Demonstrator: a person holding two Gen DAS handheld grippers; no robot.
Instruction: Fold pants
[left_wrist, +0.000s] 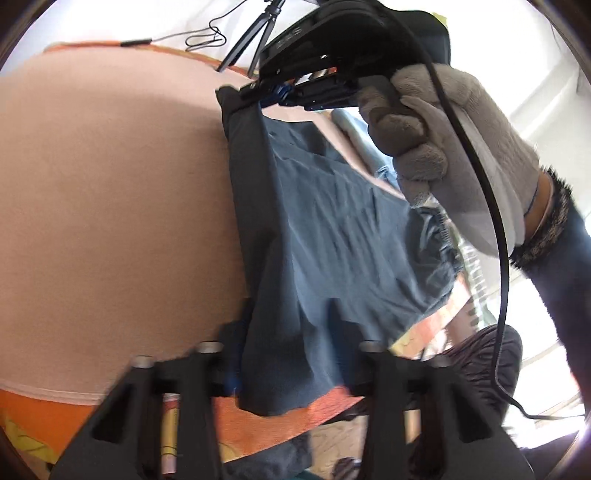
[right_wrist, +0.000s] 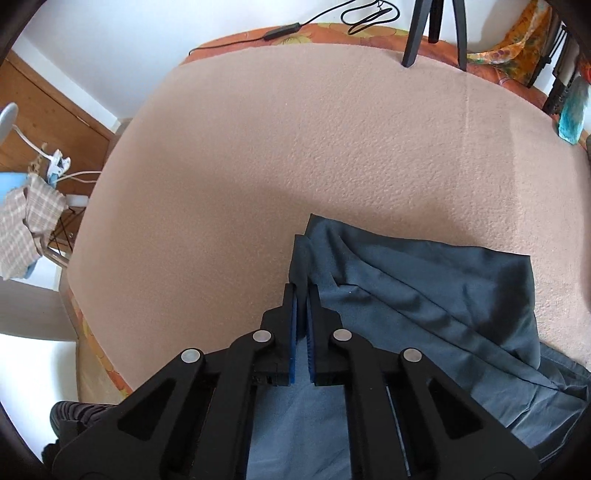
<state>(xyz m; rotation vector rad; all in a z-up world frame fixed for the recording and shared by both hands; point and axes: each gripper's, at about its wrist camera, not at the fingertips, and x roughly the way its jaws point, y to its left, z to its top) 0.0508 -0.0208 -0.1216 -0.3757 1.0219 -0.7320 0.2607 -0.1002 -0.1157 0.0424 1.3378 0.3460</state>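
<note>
Where the two black fingers of the right gripper (right_wrist: 302, 295) meet at lower centre of the right wrist view, their blue ribbed pads pinch an upstanding fold of the pants (right_wrist: 424, 295), with only that thin ridge of cloth between them. Four round metal pivot pins mark the black linkage bars behind the fingers. From the pinch, the slate-blue woven fabric spreads to the lower right in long soft creases, one straight edge and a squared corner lying flat on the blanket (right_wrist: 277, 147), a peach, pebbly-textured cover that fills most of the frame. Beyond it, at upper right, stand three black tripod legs (right_wrist: 413, 40); a black cable (right_wrist: 295, 27) loops along the top edge, and a checked cloth (right_wrist: 26, 225) hangs at far left.

As seen from the left wrist, the left gripper (left_wrist: 284, 354) is closed on the near edge of the same pants, the cloth rising between its dark linkage bars and hiding the fingertips; blur softens this part. The fabric stretches away as a taut, wrinkled sheet to the right gripper at upper centre, which clamps the far edge. A hand (left_wrist: 443, 155) in a grey knitted glove holds that tool, with a black cord crossing it. An orange patterned sheet (left_wrist: 44, 413) shows under the blanket at lower left.
</note>
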